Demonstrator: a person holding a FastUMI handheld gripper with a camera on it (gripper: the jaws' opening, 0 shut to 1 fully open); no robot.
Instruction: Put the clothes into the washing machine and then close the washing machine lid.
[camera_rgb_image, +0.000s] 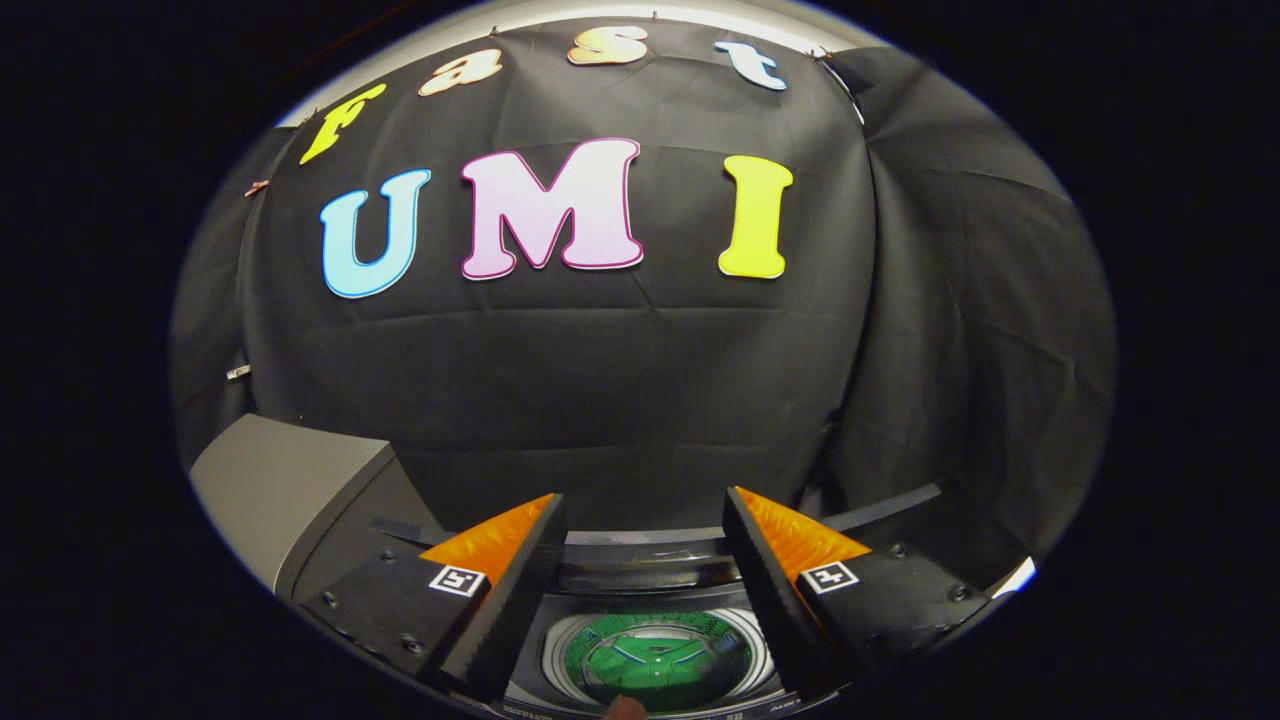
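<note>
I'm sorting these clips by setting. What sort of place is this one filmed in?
Likely a staged recording booth, not a real laundry room: black cloth wall behind, a top-loading washing machine with green drum below the open gripper.

One dark top-loading washing machine (650, 560) with one round drum opening. One green garment (655, 662) lies inside. One gripper (645, 590), two spread fingers.

The washing machine (640, 580) stands against the black cloth wall, its top opening facing up between the spread fingers of the gripper (640, 560), which grip nothing. Inside its round drum (655, 660) lies green clothing (650, 662). A grey raised lid (280, 480) stands beside the opening.
</note>
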